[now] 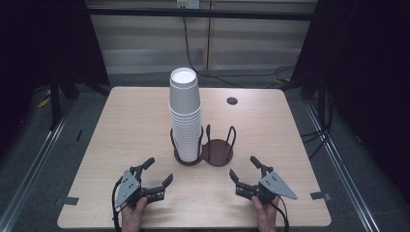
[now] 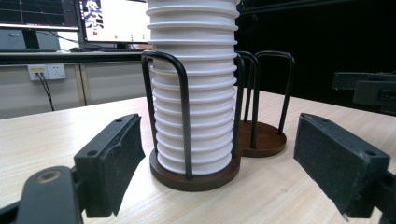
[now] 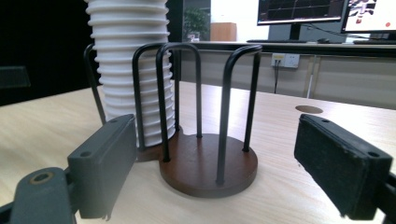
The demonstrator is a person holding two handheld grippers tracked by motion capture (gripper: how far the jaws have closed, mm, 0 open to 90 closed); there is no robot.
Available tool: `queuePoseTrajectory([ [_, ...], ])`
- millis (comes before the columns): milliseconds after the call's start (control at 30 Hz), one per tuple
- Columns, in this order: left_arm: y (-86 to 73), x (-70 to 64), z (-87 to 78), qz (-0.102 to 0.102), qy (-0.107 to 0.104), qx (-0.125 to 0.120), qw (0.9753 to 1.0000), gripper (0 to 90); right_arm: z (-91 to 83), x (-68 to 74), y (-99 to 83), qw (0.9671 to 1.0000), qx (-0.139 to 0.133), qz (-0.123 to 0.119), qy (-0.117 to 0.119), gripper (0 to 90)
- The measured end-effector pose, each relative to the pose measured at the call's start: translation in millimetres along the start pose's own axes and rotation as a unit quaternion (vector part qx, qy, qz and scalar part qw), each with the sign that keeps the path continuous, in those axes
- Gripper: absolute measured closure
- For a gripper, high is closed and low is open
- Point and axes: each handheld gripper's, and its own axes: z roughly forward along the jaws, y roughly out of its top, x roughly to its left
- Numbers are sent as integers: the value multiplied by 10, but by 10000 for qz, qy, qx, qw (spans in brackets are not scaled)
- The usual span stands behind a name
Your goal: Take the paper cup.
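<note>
A tall stack of white paper cups (image 1: pixel 185 113) (image 2: pixel 194 88) (image 3: pixel 128 70) stands upside down in the left ring of a dark brown two-ring cup holder (image 1: pixel 217 153) (image 2: pixel 261 140) (image 3: pixel 205 163) with black wire hoops. The holder's right ring has no cups in it. My left gripper (image 1: pixel 158 173) (image 2: pixel 219 168) rests open near the table's front left, jaws pointing at the stack. To the front right my right gripper (image 1: pixel 244 167) (image 3: pixel 215 172) is open too, aimed at the bare ring. Nothing lies between either pair of jaws.
The light wooden table (image 1: pixel 125 125) has a round cable hole (image 1: pixel 232 101) at the back right. Strips of tape (image 1: pixel 320 195) mark its front corners. Black cables trail on the floor behind the table. Monitors (image 2: pixel 114 21) stand on a desk in the background.
</note>
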Motion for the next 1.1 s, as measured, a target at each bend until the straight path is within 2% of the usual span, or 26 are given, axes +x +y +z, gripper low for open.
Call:
queuePoseTrajectory([
  [200, 0, 0, 0, -2, -1, -2, 10000, 156, 1, -18, 3, 10000, 37, 74, -5, 129],
  [333, 0, 0, 1, -1, -8, -4, 10000, 156, -7, -13, 3, 10000, 41, 42, 24, 129],
  [467, 1, -1, 3, -11, -8, -8, 10000, 156, -1, -19, 10, 9998, 125, 139, -7, 132],
  [733, 1, 1, 1, 0, -11, -6, 10000, 156, 49, 5, 41, 9985, 464, 128, 247, 187],
  [933, 1, 0, 2, -6, -12, -10, 10000, 156, 66, -13, 89, 9966, 671, 172, 448, 183],
  [1033, 1, 1, 2, -1, -15, -6, 10000, 156, 74, -16, 138, 9955, 711, 185, 601, 212],
  [1100, 1, 1, 1, 1, -14, -6, 10000, 156, 69, -3, 177, 9960, 631, 167, 613, 224],
])
